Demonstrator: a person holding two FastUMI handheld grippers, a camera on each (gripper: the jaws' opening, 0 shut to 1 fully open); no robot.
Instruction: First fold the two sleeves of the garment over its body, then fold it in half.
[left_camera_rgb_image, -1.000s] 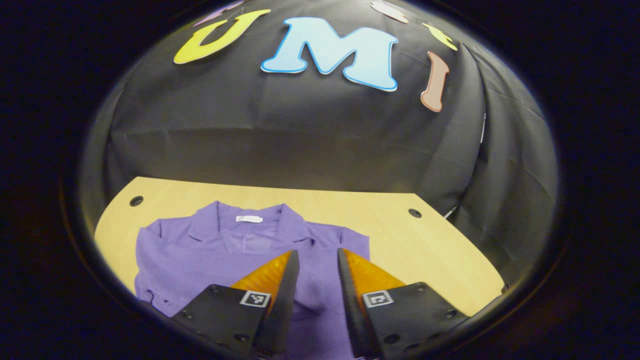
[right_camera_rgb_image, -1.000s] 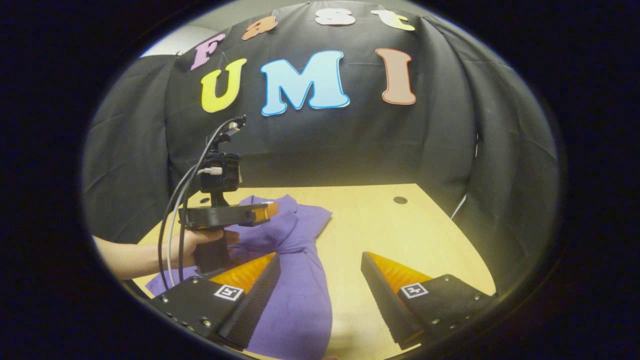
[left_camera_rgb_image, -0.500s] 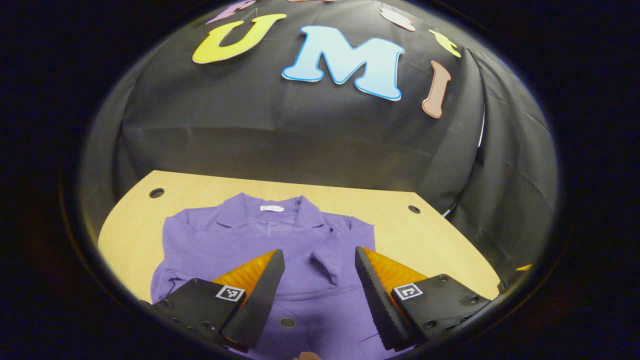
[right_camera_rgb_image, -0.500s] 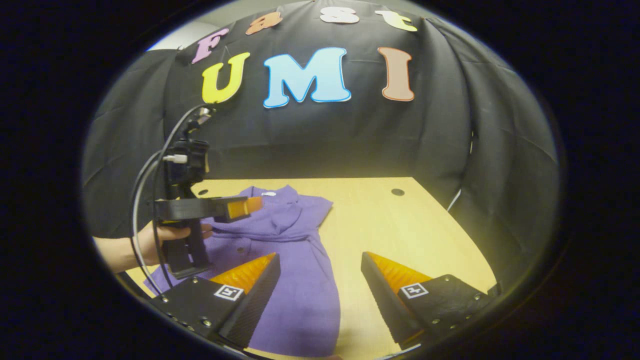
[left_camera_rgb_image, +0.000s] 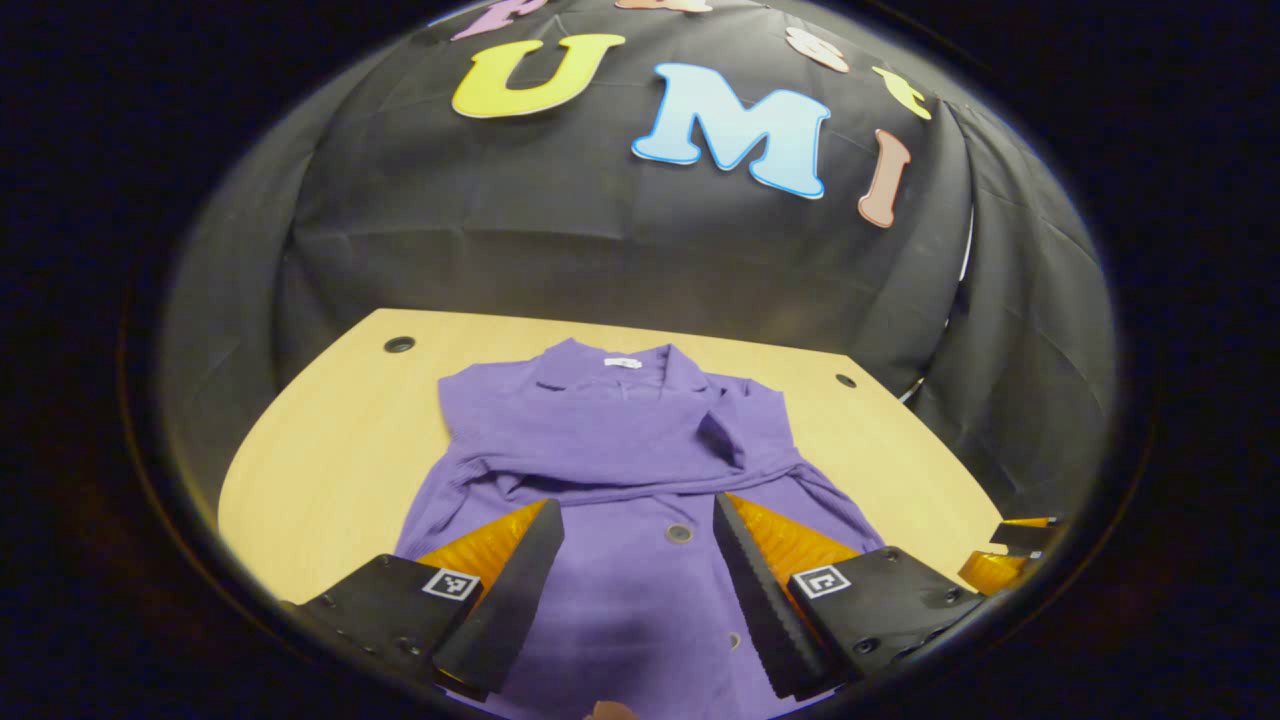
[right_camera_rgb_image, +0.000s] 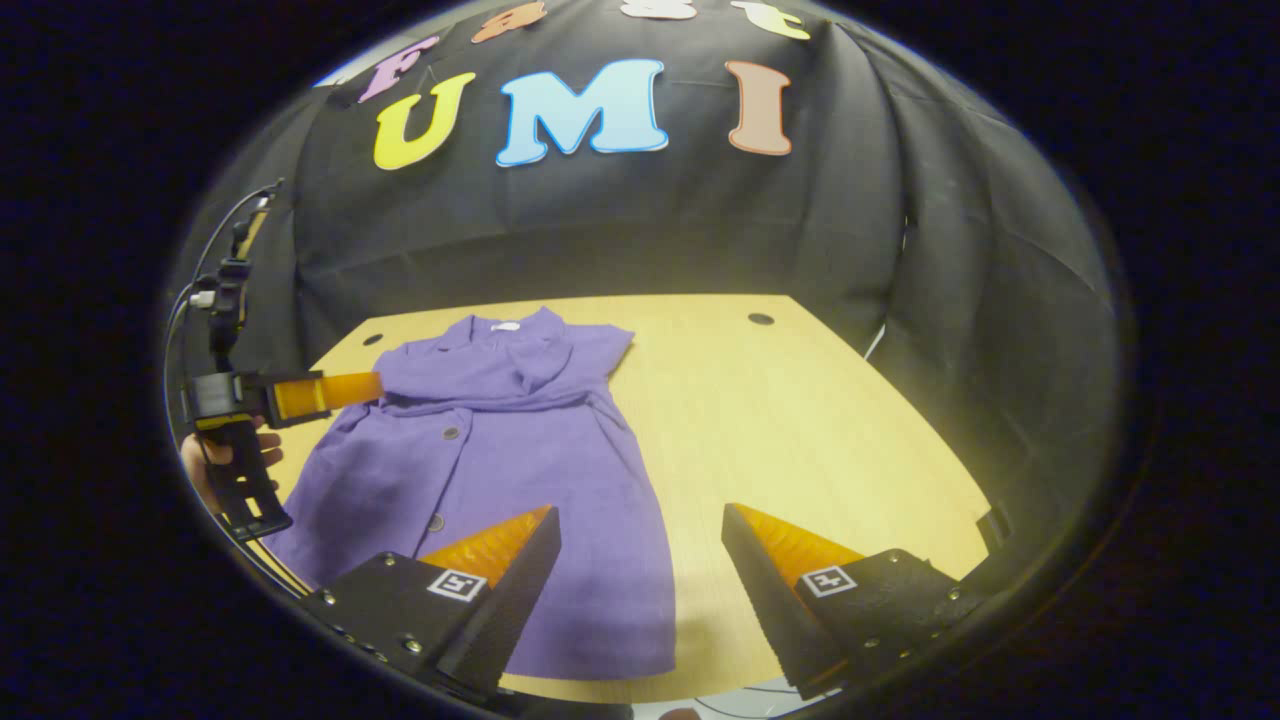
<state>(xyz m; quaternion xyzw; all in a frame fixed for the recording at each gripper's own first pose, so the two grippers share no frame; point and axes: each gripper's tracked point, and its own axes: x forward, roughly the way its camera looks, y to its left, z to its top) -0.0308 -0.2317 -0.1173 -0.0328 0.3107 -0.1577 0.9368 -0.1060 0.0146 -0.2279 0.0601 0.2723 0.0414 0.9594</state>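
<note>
The garment (left_camera_rgb_image: 640, 470), a purple buttoned top, lies flat on the wooden table (left_camera_rgb_image: 330, 440), filling the centre of the left gripper view and the lower left of the right gripper view (right_camera_rgb_image: 500, 440). Its collar sits toward the top of each frame and its hem toward the bottom, so its long axis runs straight away from both cameras. Both sleeves look already laid across the chest, forming a band below the collar. That would leave the fold in half.

The left gripper (left_camera_rgb_image: 637, 560) hangs over the body with its fingers spread wide and nothing between them. The right gripper (right_camera_rgb_image: 640, 560) is likewise wide open and empty, above the hem's right corner and bare table. The hem lies nearest both grippers, at the bottom of each frame. I judge each would take its own hem corner and carry it up toward the collar.
</note>
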